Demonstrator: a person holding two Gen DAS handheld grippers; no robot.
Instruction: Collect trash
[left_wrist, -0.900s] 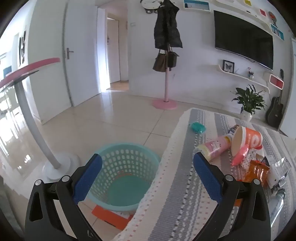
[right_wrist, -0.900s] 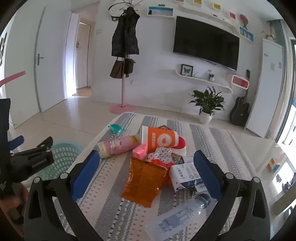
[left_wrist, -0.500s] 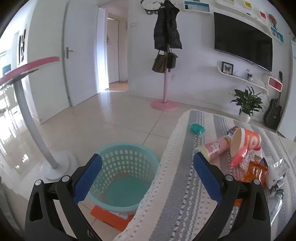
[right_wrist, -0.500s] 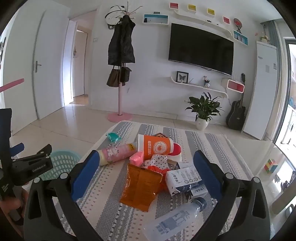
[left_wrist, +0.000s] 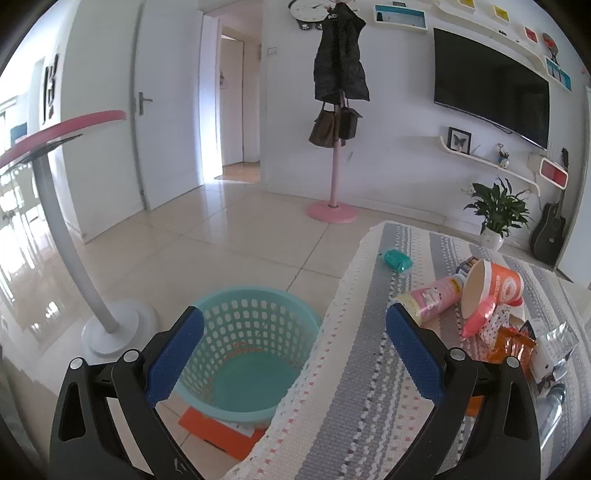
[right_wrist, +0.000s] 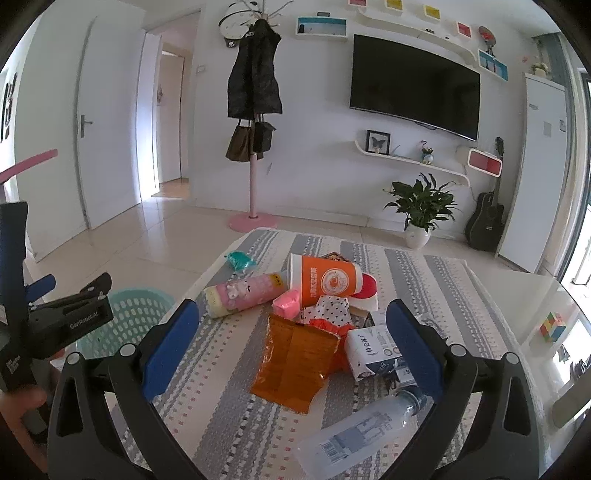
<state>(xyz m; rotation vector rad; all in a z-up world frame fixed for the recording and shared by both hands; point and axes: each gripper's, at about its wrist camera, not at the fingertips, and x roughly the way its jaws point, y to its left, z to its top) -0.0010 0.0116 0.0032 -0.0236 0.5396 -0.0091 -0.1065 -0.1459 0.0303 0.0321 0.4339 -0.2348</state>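
Trash lies in a heap on the striped tablecloth (right_wrist: 229, 413): an orange paper cup (right_wrist: 325, 280) on its side, a pink tube (right_wrist: 247, 291), an orange wrapper (right_wrist: 295, 365), a white carton (right_wrist: 373, 354), a clear plastic bottle (right_wrist: 362, 435) and a small teal wrapper (right_wrist: 241, 260). A teal basket (left_wrist: 247, 347) stands on the floor left of the table. My left gripper (left_wrist: 293, 354) is open and empty above the table edge and the basket. My right gripper (right_wrist: 291, 350) is open and empty above the orange wrapper.
A white stand with a round base (left_wrist: 110, 332) rises left of the basket. An orange sheet (left_wrist: 218, 432) lies under the basket. A coat rack (right_wrist: 253, 221), a potted plant (right_wrist: 419, 218) and a guitar (right_wrist: 485, 221) stand by the far wall. A colour cube (right_wrist: 553, 325) sits at right.
Both grippers have tilted up and drawn back slightly, so more of the room shows. Both stay open and empty. The trash has not moved.
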